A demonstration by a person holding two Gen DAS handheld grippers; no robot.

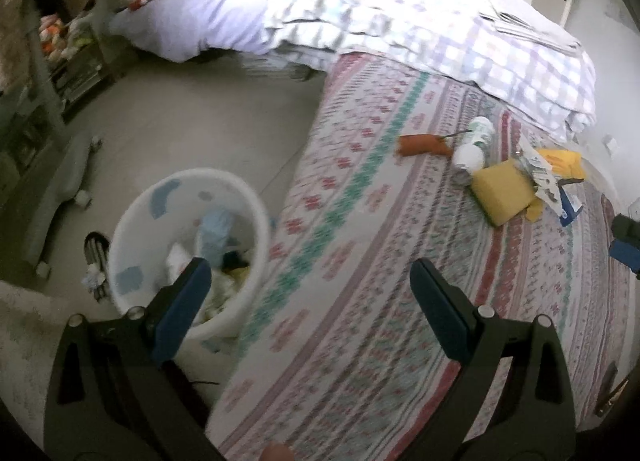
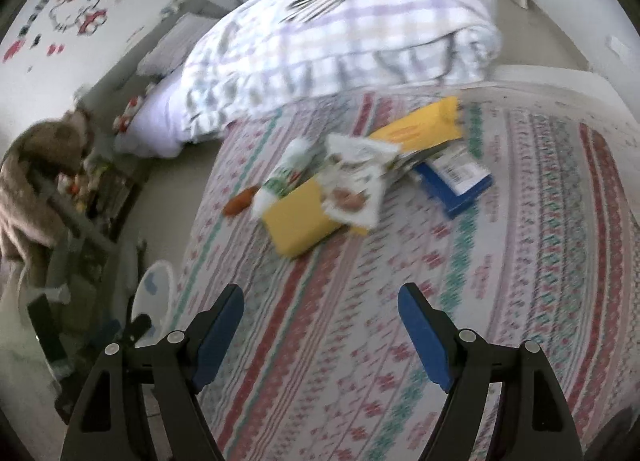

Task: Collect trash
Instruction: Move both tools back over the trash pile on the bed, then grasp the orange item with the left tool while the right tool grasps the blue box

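A pile of trash lies on the patterned bed cover (image 1: 360,261): an orange wrapper (image 1: 424,145), a white-green bottle (image 1: 478,141), a yellow sponge (image 1: 502,191), a printed white packet (image 1: 540,173), a yellow bag (image 1: 560,161). The right wrist view shows the same bottle (image 2: 286,173), sponge (image 2: 298,221), packet (image 2: 354,189), yellow bag (image 2: 420,129) and a blue box (image 2: 456,185). A white bin (image 1: 188,257) with trash inside stands on the floor beside the bed. My left gripper (image 1: 310,281) is open and empty over the bed edge by the bin. My right gripper (image 2: 320,305) is open and empty, short of the pile.
A folded checked duvet (image 1: 420,21) with papers on top lies at the bed's far end. Shelves (image 1: 60,45) with toys and a grey wheeled stand (image 1: 60,189) are on the left. The bin also shows in the right wrist view (image 2: 154,297).
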